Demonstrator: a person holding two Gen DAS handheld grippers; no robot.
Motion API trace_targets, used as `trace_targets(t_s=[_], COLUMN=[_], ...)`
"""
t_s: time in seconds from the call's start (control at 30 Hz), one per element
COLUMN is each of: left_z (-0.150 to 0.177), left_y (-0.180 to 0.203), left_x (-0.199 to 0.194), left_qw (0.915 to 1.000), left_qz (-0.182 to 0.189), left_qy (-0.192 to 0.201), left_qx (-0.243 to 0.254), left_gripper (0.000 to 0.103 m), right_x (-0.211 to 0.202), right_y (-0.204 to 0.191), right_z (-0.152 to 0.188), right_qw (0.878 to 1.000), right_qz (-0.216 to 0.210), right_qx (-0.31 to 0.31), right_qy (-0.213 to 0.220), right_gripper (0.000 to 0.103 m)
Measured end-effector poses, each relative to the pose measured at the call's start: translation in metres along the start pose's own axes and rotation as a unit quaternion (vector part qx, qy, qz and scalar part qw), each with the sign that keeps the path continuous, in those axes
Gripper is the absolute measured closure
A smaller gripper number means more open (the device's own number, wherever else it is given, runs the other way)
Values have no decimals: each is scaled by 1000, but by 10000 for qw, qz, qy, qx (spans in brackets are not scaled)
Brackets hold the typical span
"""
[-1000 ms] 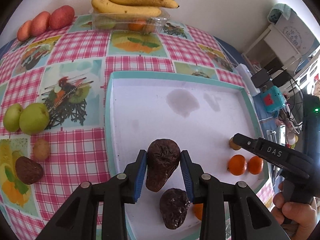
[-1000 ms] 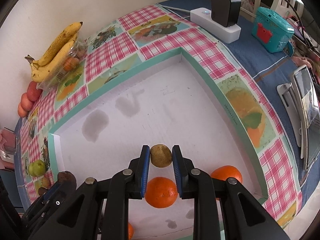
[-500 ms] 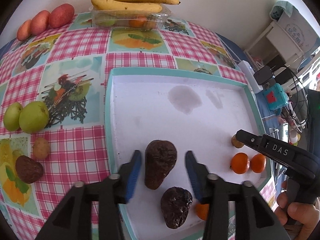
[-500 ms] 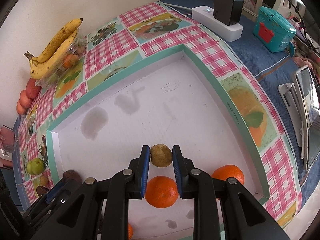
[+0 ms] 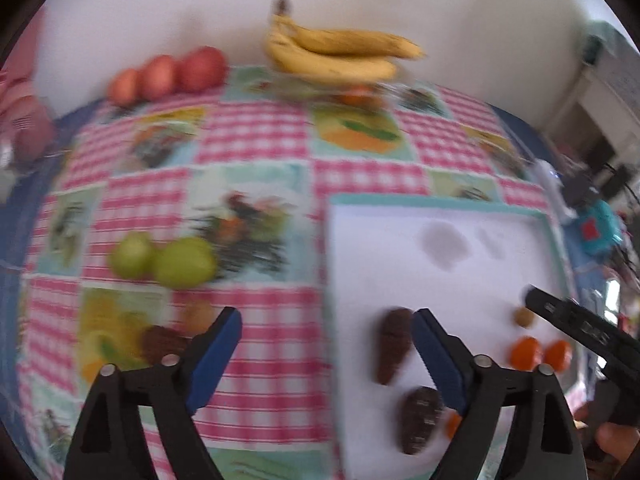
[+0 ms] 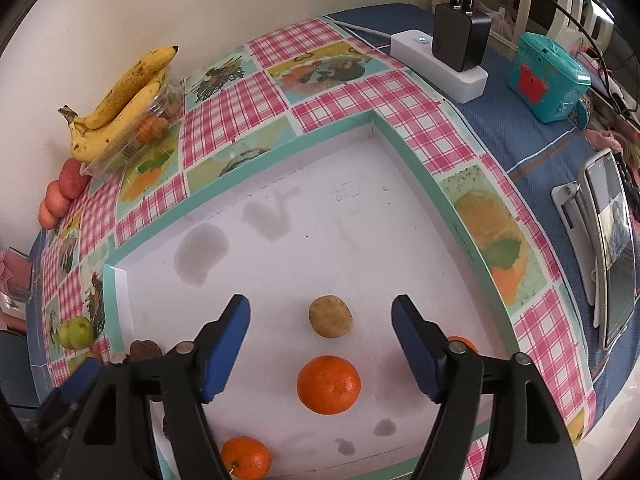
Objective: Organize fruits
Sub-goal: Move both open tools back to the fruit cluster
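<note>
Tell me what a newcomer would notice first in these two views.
Probably the white tray with teal walls on the pink checked tablecloth, holding oranges, a small brown fruit and two dark wrinkled avocados. Both tongs, left and right, stand open and empty above it, having just opened.

bright, even daylight in both views, with soft faint shadows only. heavy motion blur across the left wrist view, smearing the bananas (image 5: pixel 340 54) and the checked tablecloth (image 5: pixel 256 144); sharp throughout on the right wrist view. strong fisheye bending and black corners at the edges.
</note>
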State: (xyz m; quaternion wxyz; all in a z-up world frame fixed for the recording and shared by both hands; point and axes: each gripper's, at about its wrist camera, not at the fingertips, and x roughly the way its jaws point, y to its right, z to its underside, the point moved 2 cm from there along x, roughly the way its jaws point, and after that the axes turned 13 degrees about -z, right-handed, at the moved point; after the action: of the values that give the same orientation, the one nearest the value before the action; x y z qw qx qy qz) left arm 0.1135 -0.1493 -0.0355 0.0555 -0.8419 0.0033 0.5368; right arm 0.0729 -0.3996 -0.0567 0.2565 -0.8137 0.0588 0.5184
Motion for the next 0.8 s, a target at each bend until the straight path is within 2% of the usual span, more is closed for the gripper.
trace_targets(t_s=[0.13, 0.2, 0.27, 0.37, 0.63, 0.8], left_z=[-5, -7, -7, -7, -7, -9], left_y=[-35, -52, -69, -90, -130, -148], left_x=[1, 1, 1, 2, -3, -13], left_qw=[9981, 9962, 9941, 9917, 9845, 9795], left_qz=[-409, -578, -710, -822, -1264, -1589], left_qy=[87, 127, 144, 129, 179, 337], left_qx=[-447, -638, -806, -975, -1201, -1190], left_gripper=[1, 1, 0, 0, 0, 0], right_x=[1, 1, 2, 2, 5, 3], right_y=[-2, -6, -9, -17, -48, -72], right_z=[0, 1, 1, 2, 9, 14], right_qw=[9999, 9998, 9997, 9992, 9962, 9926], right_qz=[59, 55, 82, 104, -27, -334], right_qx=[-107, -169, -250, -399, -875, -1165], right_qy=[5, -4, -16, -3, -4, 49], right_gripper=[24, 22, 14, 13, 13, 13])
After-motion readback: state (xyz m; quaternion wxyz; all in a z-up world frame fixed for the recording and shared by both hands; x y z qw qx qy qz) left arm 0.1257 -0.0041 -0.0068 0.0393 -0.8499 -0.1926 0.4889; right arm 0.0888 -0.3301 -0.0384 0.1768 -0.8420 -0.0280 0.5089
